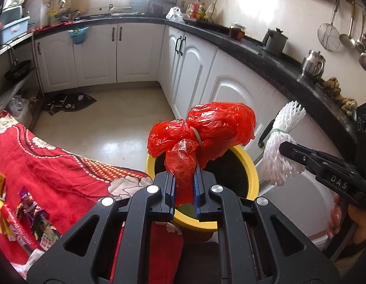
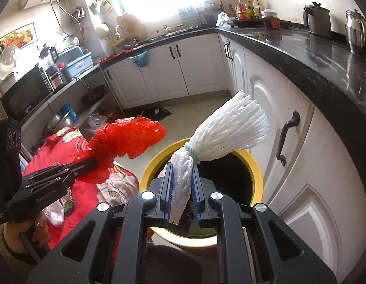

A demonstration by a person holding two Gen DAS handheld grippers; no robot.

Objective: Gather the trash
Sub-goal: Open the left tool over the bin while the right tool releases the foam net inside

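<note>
- Red flowered cloth [image 1: 52,165] covers the table left of the left gripper's fingers, and a few snack wrappers [image 1: 24,210] lie on it, well to the left of those fingers and nearer the camera than their tips.
- Left gripper [image 1: 185,189] is clamped on the tail of a crumpled red plastic bag [image 1: 201,132]; the blue-padded fingers [image 1: 171,189] press the plastic from both sides, and the knotted bulk of the bag stands up past the fingertips.
- Yellow-rimmed bin [image 1: 251,179] sits right behind and below those fingertips, with its dark opening under the bag, which hangs over the rim's near-left part.
- White foam net [image 2: 230,130], tied with a pale green band, is pinched at its lower end by the right gripper [image 2: 181,194]; its fingers [image 2: 197,196] squeeze it from both sides, and the flared top fans out beyond and to the right of the tips.
- From the right wrist view the same bin [image 2: 256,177] lies straight ahead beneath the fingers, the net held above its opening.
- White cupboard doors [image 2: 289,165] with a dark handle [image 2: 287,137] stand to the right of the right fingers, under a black counter [image 2: 324,66].
</note>
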